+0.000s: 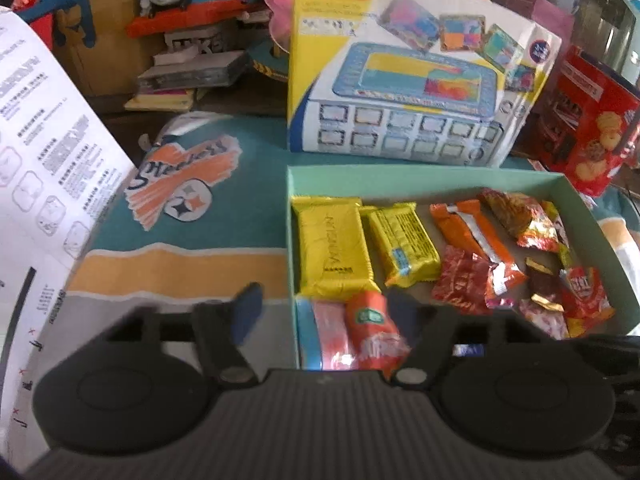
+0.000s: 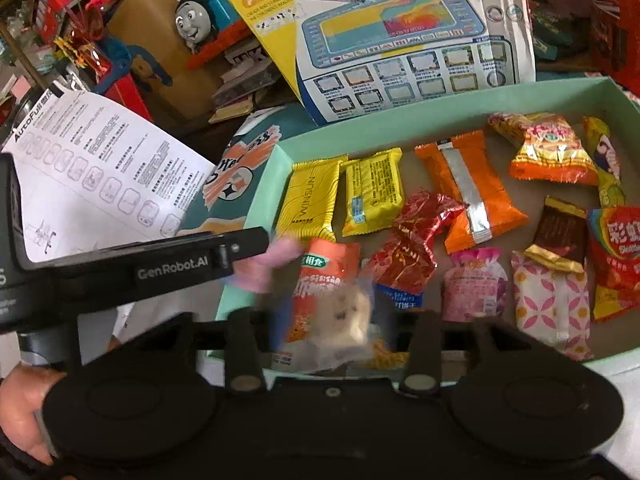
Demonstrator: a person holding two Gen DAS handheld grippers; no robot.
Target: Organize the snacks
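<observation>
My right claw (image 2: 326, 320) and left claw (image 1: 320, 316) both stand apart, gripping nothing, over the green box (image 2: 440, 98) of snacks at frame centre. A yellow packet (image 2: 312, 204) reads "WINSUN". Only my right view shows "GenRobot.AI" on the left tool and the pink packet (image 2: 474, 284).

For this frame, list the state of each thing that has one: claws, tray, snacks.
Left claw: open, orange packet between its fingers, not pinched.
Right claw: open, pale wrapped snack blurred between its fingers.
Green tray: uncovered, partly filled.
Yellow bars: flat, side by side.
Orange packet: lying in the tray's near corner.
</observation>
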